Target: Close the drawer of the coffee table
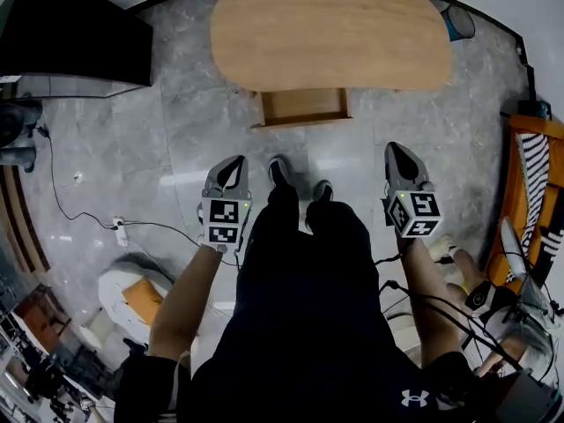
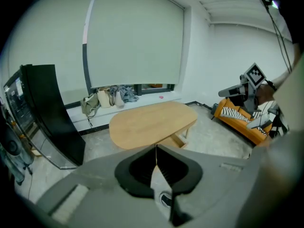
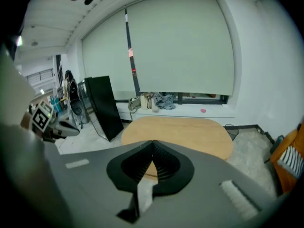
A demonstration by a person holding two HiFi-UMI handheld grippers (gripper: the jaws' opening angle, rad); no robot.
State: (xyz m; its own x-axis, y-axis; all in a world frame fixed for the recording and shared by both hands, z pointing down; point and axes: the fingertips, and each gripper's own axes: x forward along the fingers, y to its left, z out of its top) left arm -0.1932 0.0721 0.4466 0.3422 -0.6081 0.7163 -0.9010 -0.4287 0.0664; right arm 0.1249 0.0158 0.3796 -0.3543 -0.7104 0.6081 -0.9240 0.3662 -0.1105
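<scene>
An oval wooden coffee table (image 1: 326,29) stands on the grey floor ahead of me. Its shallow wooden drawer (image 1: 304,107) sticks out from the near side, open and empty. My left gripper (image 1: 231,162) hangs to the left of my feet, well short of the drawer, jaws shut on nothing. My right gripper (image 1: 397,148) is level with it on the right, also shut and empty. In the left gripper view the closed tips (image 2: 156,147) point toward the table (image 2: 152,122) and the drawer (image 2: 179,140). In the right gripper view the gripper (image 3: 153,142) faces the table (image 3: 178,129).
A black panel (image 1: 70,29) stands at the far left. An orange seat with striped cloth (image 1: 529,192) lines the right wall. A cable and power strip (image 1: 119,229) lie on the floor to the left. A bin (image 1: 458,20) sits past the table's right end.
</scene>
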